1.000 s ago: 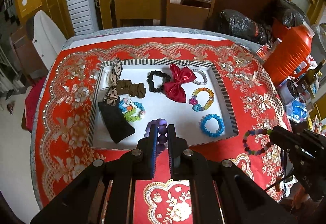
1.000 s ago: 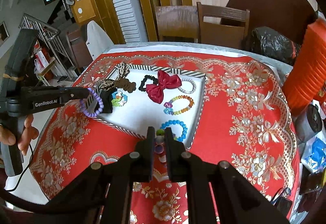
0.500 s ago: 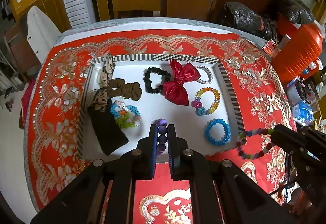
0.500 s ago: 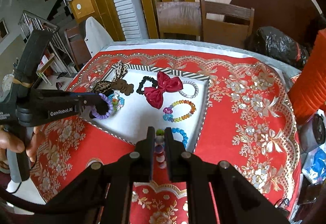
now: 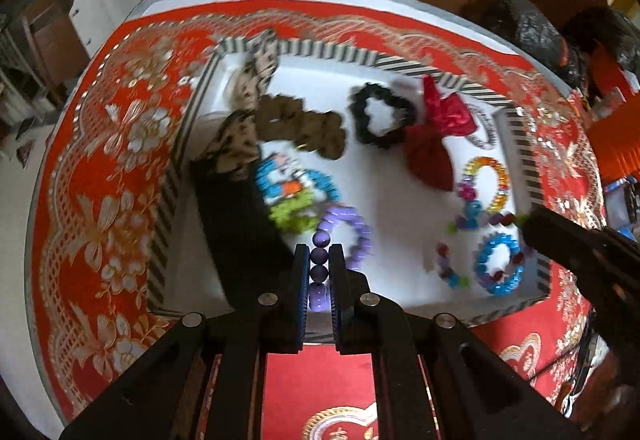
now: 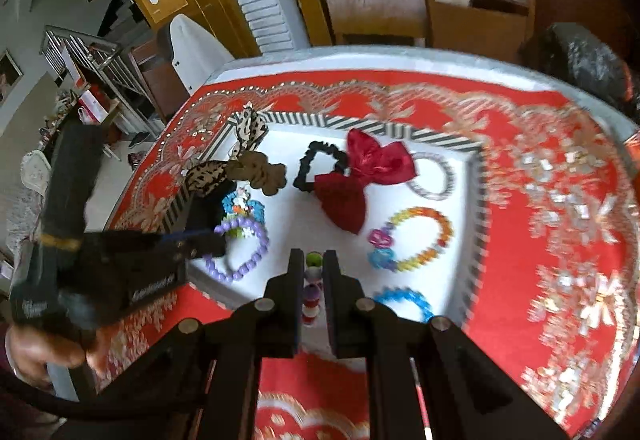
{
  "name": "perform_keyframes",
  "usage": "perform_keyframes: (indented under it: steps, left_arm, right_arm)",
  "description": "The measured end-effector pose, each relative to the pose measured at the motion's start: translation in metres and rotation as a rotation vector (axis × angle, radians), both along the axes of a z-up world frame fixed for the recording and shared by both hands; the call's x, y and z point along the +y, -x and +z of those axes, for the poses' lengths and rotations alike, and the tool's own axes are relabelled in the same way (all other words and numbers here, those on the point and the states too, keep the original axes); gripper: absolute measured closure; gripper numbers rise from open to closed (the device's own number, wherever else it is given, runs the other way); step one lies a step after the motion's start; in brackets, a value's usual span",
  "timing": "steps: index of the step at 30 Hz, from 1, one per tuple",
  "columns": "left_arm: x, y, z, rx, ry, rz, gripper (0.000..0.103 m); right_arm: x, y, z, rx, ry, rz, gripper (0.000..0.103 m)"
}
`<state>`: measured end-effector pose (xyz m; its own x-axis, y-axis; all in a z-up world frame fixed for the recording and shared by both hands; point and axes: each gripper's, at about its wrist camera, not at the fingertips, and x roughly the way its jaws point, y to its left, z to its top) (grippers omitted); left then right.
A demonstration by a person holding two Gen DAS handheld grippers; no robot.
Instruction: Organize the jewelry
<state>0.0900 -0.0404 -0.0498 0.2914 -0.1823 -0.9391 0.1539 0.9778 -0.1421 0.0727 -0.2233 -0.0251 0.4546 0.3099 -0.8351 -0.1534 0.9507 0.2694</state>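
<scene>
Red floral tabletop (image 5: 100, 200), striped tray (image 5: 360, 58) mid-frame. Left hand-held gripper (image 5: 320, 272) clamped on purple bracelet (image 5: 352, 228), right hand-held gripper (image 6: 313, 280) pinching mixed beads (image 6: 313, 294), probably a bracelet. Lower onto bare white floor before letting go.

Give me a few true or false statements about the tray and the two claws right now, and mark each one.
1. The left claw is shut on a purple bead bracelet. True.
2. The right claw is open and empty. False: it is shut on a mixed-colour bead bracelet.
3. The red bow lies inside the striped tray. True.
4. The blue bracelet lies outside the tray on the red cloth. False: it lies in the tray.
</scene>
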Motion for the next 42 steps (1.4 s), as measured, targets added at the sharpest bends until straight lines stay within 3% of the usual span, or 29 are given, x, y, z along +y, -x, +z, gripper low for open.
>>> perform_keyframes:
  steps: [5, 9, 11, 20, 30, 42]
  left_arm:
    - [0.003, 0.002, -0.005, -0.001, -0.027, 0.012, 0.103]
    - [0.001, 0.003, -0.005, -0.013, -0.018, 0.030, 0.103]
    - [0.000, 0.004, -0.006, -0.006, -0.044, 0.044, 0.099]
    - [-0.006, 0.020, 0.010, -0.016, -0.052, 0.052, 0.098]
    - [-0.019, 0.043, 0.051, -0.126, -0.060, 0.012, 0.098]
    - [-0.025, 0.058, 0.068, -0.175, -0.085, -0.011, 0.098]
  right_arm:
    - [-0.010, -0.020, -0.044, 0.096, 0.031, -0.057, 0.094]
    - [-0.010, -0.015, -0.054, 0.098, 0.037, -0.055, 0.089]
    - [-0.010, -0.010, -0.052, 0.086, 0.029, -0.058, 0.076]
    - [-0.026, 0.036, -0.016, -0.028, 0.051, -0.144, 0.062]
    - [-0.032, 0.067, 0.013, -0.092, 0.064, -0.175, 0.054]
    - [-0.028, 0.079, 0.025, -0.114, 0.076, -0.174, 0.051]
